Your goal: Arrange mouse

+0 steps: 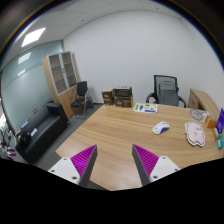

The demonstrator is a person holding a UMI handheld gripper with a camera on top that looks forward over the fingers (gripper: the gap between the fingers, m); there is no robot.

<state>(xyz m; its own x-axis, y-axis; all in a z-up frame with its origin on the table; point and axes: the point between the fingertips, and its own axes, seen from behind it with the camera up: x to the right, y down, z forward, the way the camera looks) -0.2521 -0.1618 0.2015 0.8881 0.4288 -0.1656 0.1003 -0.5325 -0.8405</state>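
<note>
A dark sofa (40, 128) stood at the far left, beside a wooden table (110, 140). Low over the table's near edge, the gripper (112, 160) hung with its pink-padded fingers spread apart, holding nothing. The mouse (161, 127) lay on the table well beyond the fingers and off to their right, its long axis seemingly slanted across the line of approach. Papers (196, 133) lay further right.

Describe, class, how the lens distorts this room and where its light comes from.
Gripper view: fisheye bends the table edges and walls into curves; ceiling panels light the room evenly, with soft shadows; the mouse looks small beyond the open gripper.
</note>
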